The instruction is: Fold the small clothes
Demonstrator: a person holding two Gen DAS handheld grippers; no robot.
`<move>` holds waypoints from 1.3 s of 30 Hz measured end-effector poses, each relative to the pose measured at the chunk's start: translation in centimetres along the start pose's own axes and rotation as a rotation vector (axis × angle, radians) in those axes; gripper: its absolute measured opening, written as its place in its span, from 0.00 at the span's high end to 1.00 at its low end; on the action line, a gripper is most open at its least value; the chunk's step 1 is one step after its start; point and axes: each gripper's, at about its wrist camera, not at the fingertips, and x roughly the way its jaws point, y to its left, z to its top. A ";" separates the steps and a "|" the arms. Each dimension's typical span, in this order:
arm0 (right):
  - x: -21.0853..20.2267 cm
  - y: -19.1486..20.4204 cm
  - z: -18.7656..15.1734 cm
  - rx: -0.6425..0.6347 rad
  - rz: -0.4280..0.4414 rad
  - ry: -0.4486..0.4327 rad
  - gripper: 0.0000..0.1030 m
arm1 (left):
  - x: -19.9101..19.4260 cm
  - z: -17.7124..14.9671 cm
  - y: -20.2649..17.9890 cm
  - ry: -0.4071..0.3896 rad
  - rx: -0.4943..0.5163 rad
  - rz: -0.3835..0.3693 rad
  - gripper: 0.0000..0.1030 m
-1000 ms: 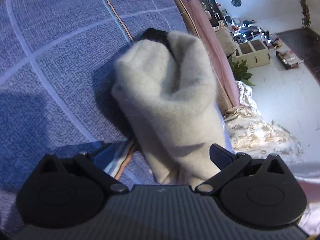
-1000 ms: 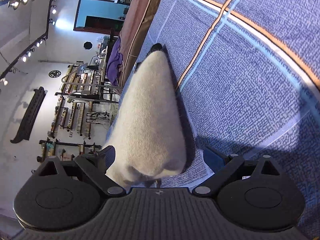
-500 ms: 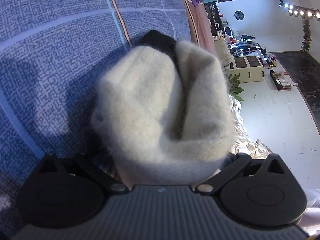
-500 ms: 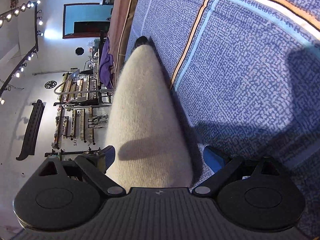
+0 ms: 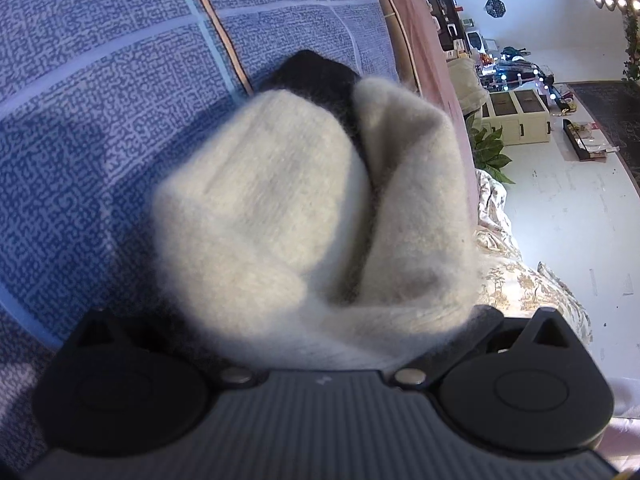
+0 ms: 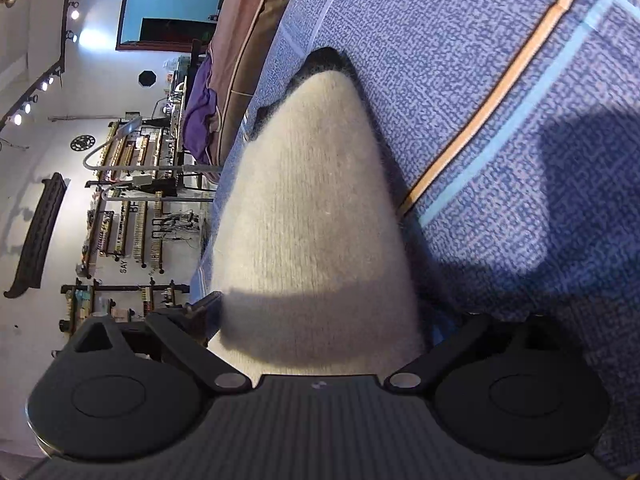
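Note:
A fluffy cream sock with a black toe lies on the blue patterned bedspread, doubled over into two bulging lobes. It fills the space between the jaws of my left gripper; the fingertips are hidden under the fabric. In the right wrist view the same sock runs away from me to its black tip. It sits between the wide-apart fingers of my right gripper, which stand on either side of its near end.
The bedspread has orange and light blue stripes. The bed's brown edge runs beside the sock, with the floor and a floral quilt beyond. Purple cloth lies at the far end.
Both grippers have moved forward over the sock, which now fills more of each view. In the left wrist view the sock has bunched up and now hides the fingertips.

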 end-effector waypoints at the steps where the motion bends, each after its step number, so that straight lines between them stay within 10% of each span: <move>1: 0.2 0.1 0.0 -0.023 -0.009 0.001 0.00 | 0.3 0.2 -0.3 0.001 0.003 0.006 0.00; 14: -2.4 -2.6 -0.5 -0.143 -0.073 -0.002 0.00 | 3.9 0.4 -7.1 -0.042 0.173 0.127 0.00; 25: -5.1 -0.5 -3.8 -0.226 -0.095 -0.106 0.15 | 3.4 -0.5 -12.5 -0.027 0.315 0.155 0.32; 39: -10.4 -1.2 -8.4 -0.311 -0.163 -0.179 0.19 | 2.2 -6.6 -15.9 0.022 0.474 0.168 0.41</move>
